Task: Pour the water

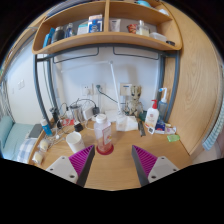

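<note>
Tool [111, 165] open, nothing between its magenta-padded fingers [80, 158], a wide gap of bare wooden counter [115, 172] showing between them. It sits low over the counter, pointing at the back wall.

Task's thing, by my read: clear plastic container with a pale lid [101, 131], standing upright just ahead of the tool, slightly toward the left finger. Long axis vertical, so a side grasp looks right; approach is forward and a little left. Contents too small to tell.

Just left of it, a small white cup-like vessel [74, 141], touching or nearly so; can't say which. Probably the pour target; can't see inside it.

Further right near the wall, a white spray bottle with a red top [152, 114], well apart from the container. More clutter toward the left end of the counter. Wooden shelf [105, 41] overhead carries bottles and boxes.
</note>
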`<state>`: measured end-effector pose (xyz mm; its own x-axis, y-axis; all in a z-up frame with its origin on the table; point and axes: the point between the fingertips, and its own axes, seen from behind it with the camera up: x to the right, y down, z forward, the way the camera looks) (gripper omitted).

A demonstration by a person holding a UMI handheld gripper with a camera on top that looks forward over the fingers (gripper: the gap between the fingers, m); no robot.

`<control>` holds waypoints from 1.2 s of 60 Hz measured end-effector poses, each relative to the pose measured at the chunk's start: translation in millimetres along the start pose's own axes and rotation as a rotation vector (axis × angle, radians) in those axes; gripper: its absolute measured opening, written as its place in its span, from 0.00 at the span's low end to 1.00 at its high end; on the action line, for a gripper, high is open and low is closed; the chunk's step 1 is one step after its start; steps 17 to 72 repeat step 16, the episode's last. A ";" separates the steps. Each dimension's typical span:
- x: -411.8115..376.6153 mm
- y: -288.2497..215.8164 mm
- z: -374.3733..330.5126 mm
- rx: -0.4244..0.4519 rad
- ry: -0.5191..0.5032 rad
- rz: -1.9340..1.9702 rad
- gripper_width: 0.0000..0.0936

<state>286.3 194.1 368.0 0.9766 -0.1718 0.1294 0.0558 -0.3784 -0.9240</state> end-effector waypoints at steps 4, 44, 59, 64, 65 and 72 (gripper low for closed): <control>-0.2 -1.8 -9.0 0.002 -0.007 -0.008 0.81; -10.8 -15.1 -24.0 0.023 -0.043 -0.007 0.81; -10.8 -15.1 -24.0 0.023 -0.043 -0.007 0.81; -10.8 -15.1 -24.0 0.023 -0.043 -0.007 0.81; -10.8 -15.1 -24.0 0.023 -0.043 -0.007 0.81; -10.8 -15.1 -24.0 0.023 -0.043 -0.007 0.81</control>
